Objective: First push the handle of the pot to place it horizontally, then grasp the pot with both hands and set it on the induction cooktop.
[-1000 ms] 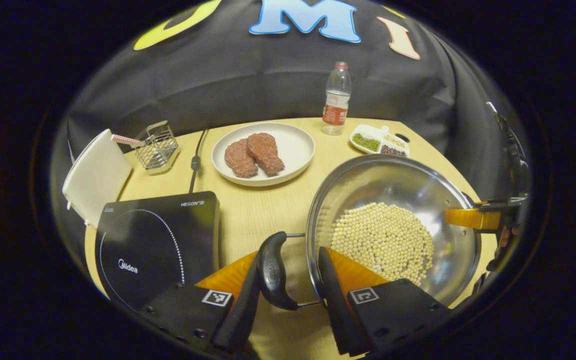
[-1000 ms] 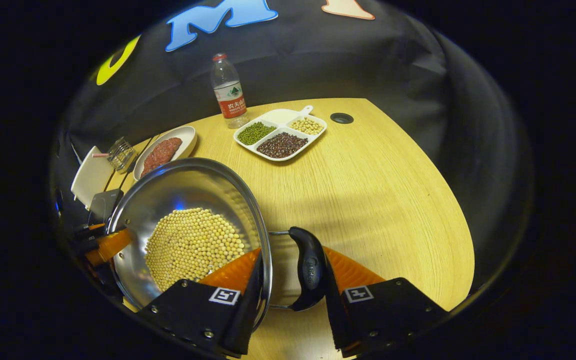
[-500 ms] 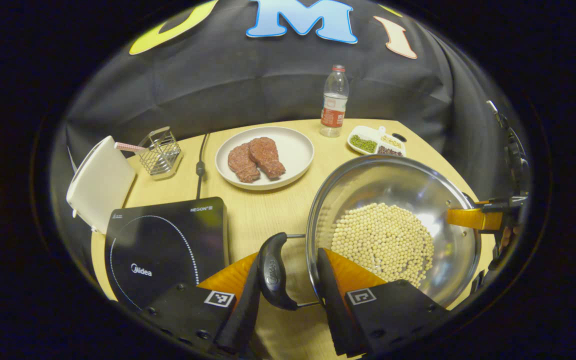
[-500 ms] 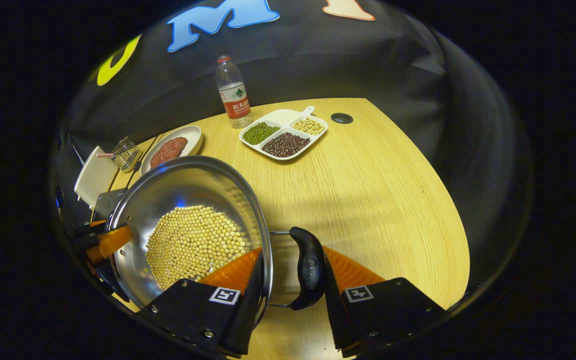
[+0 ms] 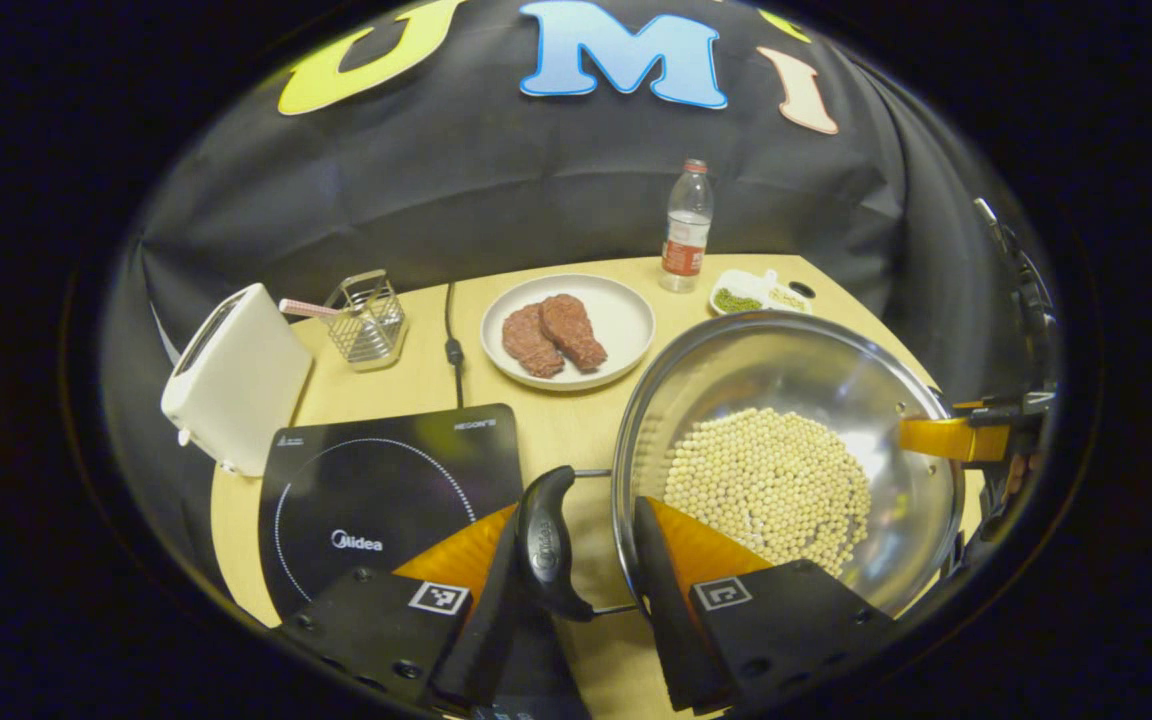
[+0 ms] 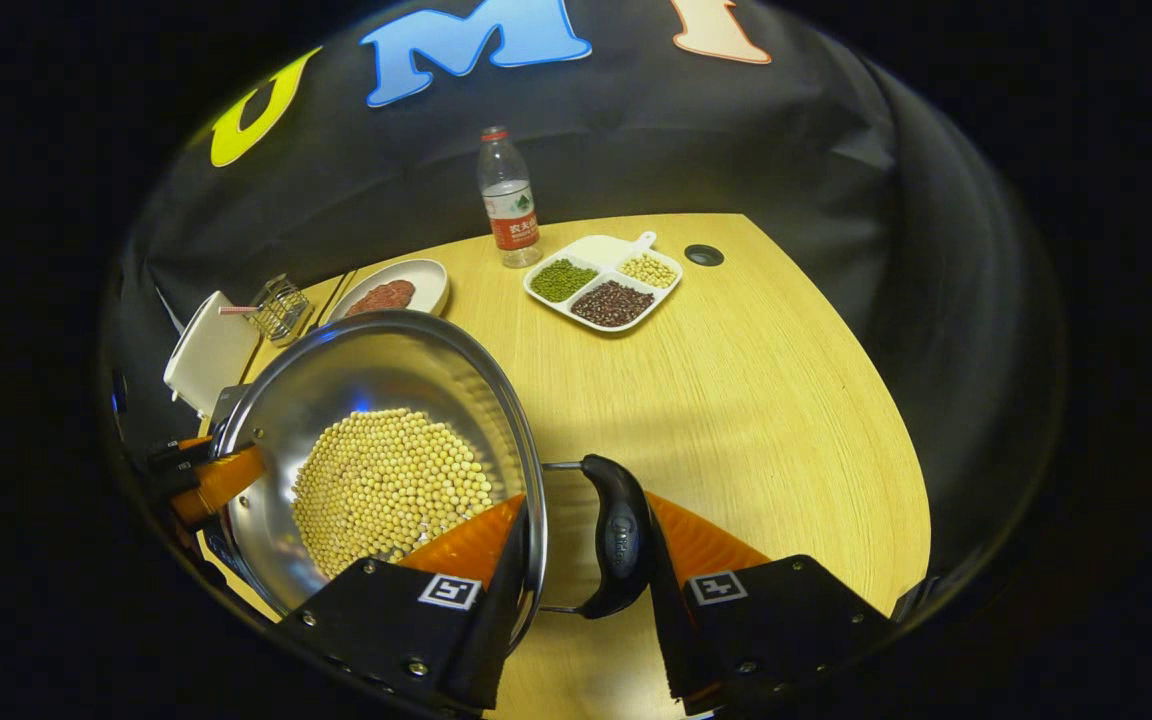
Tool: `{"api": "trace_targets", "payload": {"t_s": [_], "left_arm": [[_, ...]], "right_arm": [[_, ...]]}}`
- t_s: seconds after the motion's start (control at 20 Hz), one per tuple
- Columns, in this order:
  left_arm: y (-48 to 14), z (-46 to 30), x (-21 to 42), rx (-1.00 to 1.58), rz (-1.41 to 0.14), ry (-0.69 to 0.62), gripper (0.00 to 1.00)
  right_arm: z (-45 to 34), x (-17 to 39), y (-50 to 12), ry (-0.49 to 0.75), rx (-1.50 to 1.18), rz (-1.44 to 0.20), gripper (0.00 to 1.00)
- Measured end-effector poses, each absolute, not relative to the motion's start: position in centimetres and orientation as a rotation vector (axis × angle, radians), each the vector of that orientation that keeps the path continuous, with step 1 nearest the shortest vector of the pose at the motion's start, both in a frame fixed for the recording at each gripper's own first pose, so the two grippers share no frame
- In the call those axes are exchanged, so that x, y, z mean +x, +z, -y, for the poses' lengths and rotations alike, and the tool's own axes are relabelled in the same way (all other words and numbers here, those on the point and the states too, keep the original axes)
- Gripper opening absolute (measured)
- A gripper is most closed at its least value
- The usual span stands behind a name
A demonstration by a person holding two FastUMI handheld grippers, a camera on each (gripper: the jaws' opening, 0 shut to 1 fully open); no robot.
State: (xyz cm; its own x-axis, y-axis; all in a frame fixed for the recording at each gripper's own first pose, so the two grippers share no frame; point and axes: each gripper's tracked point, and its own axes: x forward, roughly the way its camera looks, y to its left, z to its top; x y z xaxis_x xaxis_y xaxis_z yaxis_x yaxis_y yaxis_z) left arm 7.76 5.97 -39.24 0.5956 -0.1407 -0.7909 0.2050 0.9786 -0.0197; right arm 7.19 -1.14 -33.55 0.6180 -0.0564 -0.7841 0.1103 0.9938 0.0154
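Observation:
A steel pot (image 5: 786,390) holding pale soybeans (image 5: 766,485) hangs above the wooden table, level, between my two grippers. In the left gripper view my left gripper (image 5: 576,580) is shut on the pot's black side handle (image 5: 546,540), one finger outside the handle and the other inside the rim. My right gripper (image 6: 586,580) is shut the same way on the opposite handle (image 6: 621,535). The right gripper (image 5: 946,438) also appears at the pot's far rim. The black induction cooktop (image 5: 376,490) lies on the table to the left of the pot.
A white toaster (image 5: 236,375) and a wire basket (image 5: 366,318) stand behind the cooktop, with its cable (image 5: 453,345) running back. A plate of meat (image 5: 568,330), a water bottle (image 5: 686,225) and a divided dish of beans (image 6: 604,283) sit farther back.
Both grippers have carried the pot upward and leftward toward the cooktop. The table's objects look smaller and the cooktop sits closer to the pot. Both grips are unchanged.

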Motion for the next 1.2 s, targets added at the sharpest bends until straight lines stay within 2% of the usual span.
{"api": "trace_targets", "payload": {"t_s": [0.1, 0.3, 0.35, 0.4, 0.45, 0.5, 0.55, 0.6, 0.9, 0.95, 1.2], "left_arm": [[-38.9, -7.4, 7.6, 0.062, -0.907, -0.195, 0.64], [-38.2, -10.7, 7.4, 0.041, -0.902, -0.174, 0.67], [-38.1, -11.6, 7.2, 0.041, -0.899, -0.169, 0.67], [-37.9, -12.4, 7.3, 0.041, -0.898, -0.164, 0.67], [-38.0, -13.2, 7.2, 0.037, -0.894, -0.153, 0.67], [-38.0, -14.1, 7.0, 0.041, -0.896, -0.146, 0.62], [-38.0, -15.0, 6.8, 0.035, -0.898, -0.14, 0.65], [-37.9, -15.7, 6.8, 0.029, -0.896, -0.134, 0.62], [-37.2, -20.0, 6.6, 0.016, -0.882, -0.103, 0.68], [-37.1, -20.6, 6.6, 0.011, -0.882, -0.098, 0.65], [-37.0, -23.9, 6.4, -0.001, -0.886, -0.084, 0.65]], "right_arm": [[-0.2, 7.1, -33.2, -0.092, 0.068, -0.897, 0.61], [-3.3, 7.4, -32.2, -0.07, 0.053, -0.884, 0.61], [-4.0, 7.5, -32.2, -0.067, 0.047, -0.888, 0.55], [-4.8, 7.6, -32.4, -0.064, 0.039, -0.891, 0.61], [-5.6, 7.6, -32.5, -0.057, 0.027, -0.895, 0.61], [-6.3, 7.7, -32.5, -0.049, 0.02, -0.892, 0.55], [-7.0, 7.6, -31.8, -0.044, 0.019, -0.889, 0.51], [-7.8, 7.9, -32.5, -0.04, 0.018, -0.887, 0.56], [-11.8, 8.6, -32.2, -0.011, 0.008, -0.886, 0.56], [-12.4, 8.7, -32.1, -0.008, 0.003, -0.885, 0.56], [-15.2, 9.2, -32.2, 0.013, -0.007, -0.891, 0.56]]}}
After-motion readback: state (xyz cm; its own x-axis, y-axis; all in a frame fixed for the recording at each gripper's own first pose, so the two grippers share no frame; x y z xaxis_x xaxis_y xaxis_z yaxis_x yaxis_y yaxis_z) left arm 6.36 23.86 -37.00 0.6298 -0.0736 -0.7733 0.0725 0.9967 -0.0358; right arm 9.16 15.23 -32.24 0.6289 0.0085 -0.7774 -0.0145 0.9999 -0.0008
